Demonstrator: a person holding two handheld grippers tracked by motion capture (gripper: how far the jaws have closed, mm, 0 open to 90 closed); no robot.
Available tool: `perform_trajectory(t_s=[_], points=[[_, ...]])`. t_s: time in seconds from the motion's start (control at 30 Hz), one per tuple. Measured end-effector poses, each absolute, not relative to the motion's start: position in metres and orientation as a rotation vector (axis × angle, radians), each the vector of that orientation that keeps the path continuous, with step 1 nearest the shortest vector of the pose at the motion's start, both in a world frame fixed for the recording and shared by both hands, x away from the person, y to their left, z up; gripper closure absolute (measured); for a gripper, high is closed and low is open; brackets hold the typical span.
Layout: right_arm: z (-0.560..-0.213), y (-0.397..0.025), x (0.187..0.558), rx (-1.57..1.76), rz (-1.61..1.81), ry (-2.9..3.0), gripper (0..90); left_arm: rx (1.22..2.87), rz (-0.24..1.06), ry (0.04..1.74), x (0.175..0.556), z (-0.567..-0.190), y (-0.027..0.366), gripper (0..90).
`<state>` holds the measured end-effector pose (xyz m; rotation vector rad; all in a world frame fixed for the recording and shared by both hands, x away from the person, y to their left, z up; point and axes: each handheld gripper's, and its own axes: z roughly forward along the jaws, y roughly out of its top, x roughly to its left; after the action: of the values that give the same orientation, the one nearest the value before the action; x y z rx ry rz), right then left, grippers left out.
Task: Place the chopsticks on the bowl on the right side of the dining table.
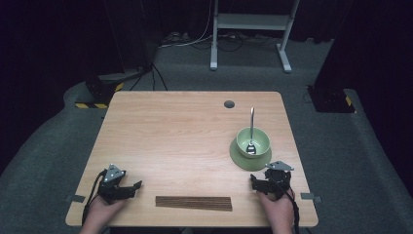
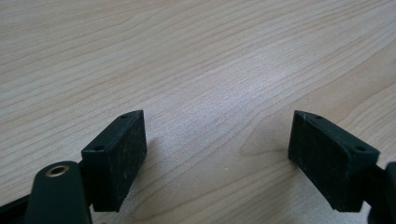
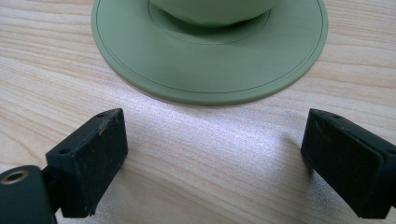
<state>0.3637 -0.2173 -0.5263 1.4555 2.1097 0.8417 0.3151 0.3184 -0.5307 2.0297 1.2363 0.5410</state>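
A green bowl (image 1: 253, 140) stands on a green saucer (image 1: 238, 158) at the table's right, with a metal spoon (image 1: 251, 127) leaning in it. A bundle of dark brown chopsticks (image 1: 194, 203) lies near the front edge. My left gripper (image 1: 134, 187) rests open on the wood at the front left; its view has bare table between the pads (image 2: 116, 156). My right gripper (image 1: 257, 181) is open just in front of the saucer (image 3: 210, 60), nothing between its jaws, and the bowl's base (image 3: 210, 11) sits at the top of that view.
The wooden table (image 1: 170, 131) has a dark round grommet (image 1: 229, 104) near its far edge. Beyond it, on grey carpet, stand a white metal frame (image 1: 251, 29) and cables.
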Motion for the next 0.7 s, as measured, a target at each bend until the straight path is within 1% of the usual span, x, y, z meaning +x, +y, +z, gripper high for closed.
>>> perform_trajectory(t_s=[0.17,0.3,0.43,0.57,0.6,0.7], points=[[-0.5263,-0.2178,0.3637,1.453,0.847,2.117,7.0,2.029,0.541,1.238,0.3149,-0.5307,0.3184,19.4],[-0.5265,-0.2177,0.3647,1.442,0.846,2.137,4.3,2.028,0.541,1.239,0.3147,-0.5307,0.3183,19.4],[-0.5264,-0.218,0.3652,1.442,0.846,2.141,4.2,2.028,0.542,1.238,0.3148,-0.5307,0.3183,19.3],[-0.5263,-0.219,0.3643,1.441,0.85,2.135,5.9,2.029,0.542,1.238,0.3147,-0.5307,0.3183,19.4],[-0.5249,-0.2194,0.3636,1.435,0.848,2.141,8.3,2.028,0.543,1.239,0.3146,-0.5307,0.3183,19.3],[-0.5228,-0.2185,0.3623,1.421,0.863,2.141,8.3,2.028,0.543,1.24,0.3145,-0.5307,0.3183,19.3]])
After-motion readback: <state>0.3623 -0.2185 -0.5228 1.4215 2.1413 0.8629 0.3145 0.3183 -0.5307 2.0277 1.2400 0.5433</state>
